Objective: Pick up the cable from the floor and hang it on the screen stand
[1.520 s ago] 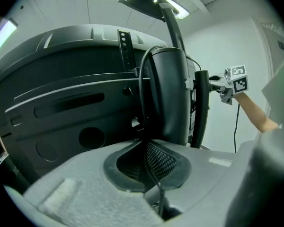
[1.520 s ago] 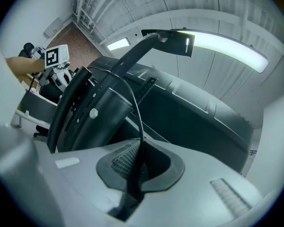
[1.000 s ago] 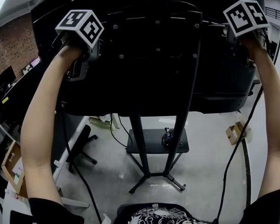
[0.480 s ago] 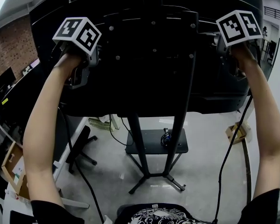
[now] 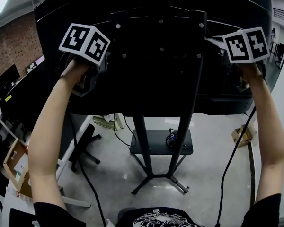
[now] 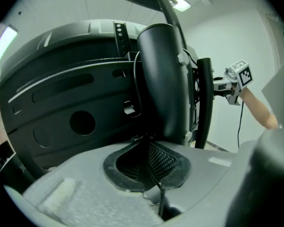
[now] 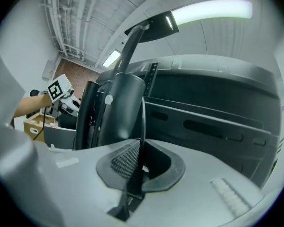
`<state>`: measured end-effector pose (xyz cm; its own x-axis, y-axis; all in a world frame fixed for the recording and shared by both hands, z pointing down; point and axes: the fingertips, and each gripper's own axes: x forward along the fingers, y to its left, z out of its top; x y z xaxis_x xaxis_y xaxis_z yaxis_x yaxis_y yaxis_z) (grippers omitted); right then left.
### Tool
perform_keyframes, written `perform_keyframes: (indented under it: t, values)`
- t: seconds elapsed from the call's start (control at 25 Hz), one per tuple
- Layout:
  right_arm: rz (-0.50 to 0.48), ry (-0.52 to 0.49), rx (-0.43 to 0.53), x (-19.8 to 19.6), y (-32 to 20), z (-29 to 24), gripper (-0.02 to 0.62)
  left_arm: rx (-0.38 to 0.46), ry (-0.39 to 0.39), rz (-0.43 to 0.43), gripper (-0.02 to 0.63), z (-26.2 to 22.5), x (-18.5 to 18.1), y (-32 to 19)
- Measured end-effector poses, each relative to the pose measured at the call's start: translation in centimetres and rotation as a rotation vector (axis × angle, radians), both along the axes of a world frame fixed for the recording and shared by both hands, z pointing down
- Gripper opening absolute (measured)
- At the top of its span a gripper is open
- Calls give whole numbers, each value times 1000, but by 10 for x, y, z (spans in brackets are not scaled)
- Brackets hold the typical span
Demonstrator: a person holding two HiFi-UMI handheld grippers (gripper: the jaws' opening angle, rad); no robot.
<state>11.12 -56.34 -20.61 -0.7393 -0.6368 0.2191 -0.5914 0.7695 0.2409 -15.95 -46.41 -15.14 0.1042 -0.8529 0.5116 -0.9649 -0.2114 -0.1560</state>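
Up high: the work is at the rear of the large black flat screen, which is carried on a black metal two-post screen stand.
Left gripper: the left gripper has its jaws almost together, pinching the thin black cable.
Right gripper: the right gripper has the same cable in its narrow gap, with the pads touching it; its jaws have just been opening a little.
Cable: it is off the pale grey floor and runs from each gripper toward the stand's thick black column.
Done: the pick-up and the lift, by the look of it.
Left: seating the cable on the stand and letting go on both sides. Whether it already bears on the mount I cannot tell.
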Motion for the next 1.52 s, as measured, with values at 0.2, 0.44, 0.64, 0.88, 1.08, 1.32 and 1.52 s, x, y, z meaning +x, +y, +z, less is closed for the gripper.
perform_keyframes:
  t: [0.2,0.44,0.64,0.88,1.08,1.32,1.52]
  values:
    - [54,-26,113,5,3,-3,31,150,-92,-18,29,-3,-1,0]
    - [128,-69,210,15,14,-9,87,273,-146,-25,87,3,-2,13]
    - [218,-57,224,23,31,-1,86,289,-124,5,86,16,-3,34]
    - [269,-71,201,17,69,18,79,294,-63,41,86,37,-8,65]
    - [250,-85,157,-5,115,53,55,337,-8,79,86,51,2,90]
    - [247,-102,105,-27,162,104,18,345,59,124,83,85,29,118]
    - [225,-162,57,-47,208,143,6,383,113,141,43,111,55,149]
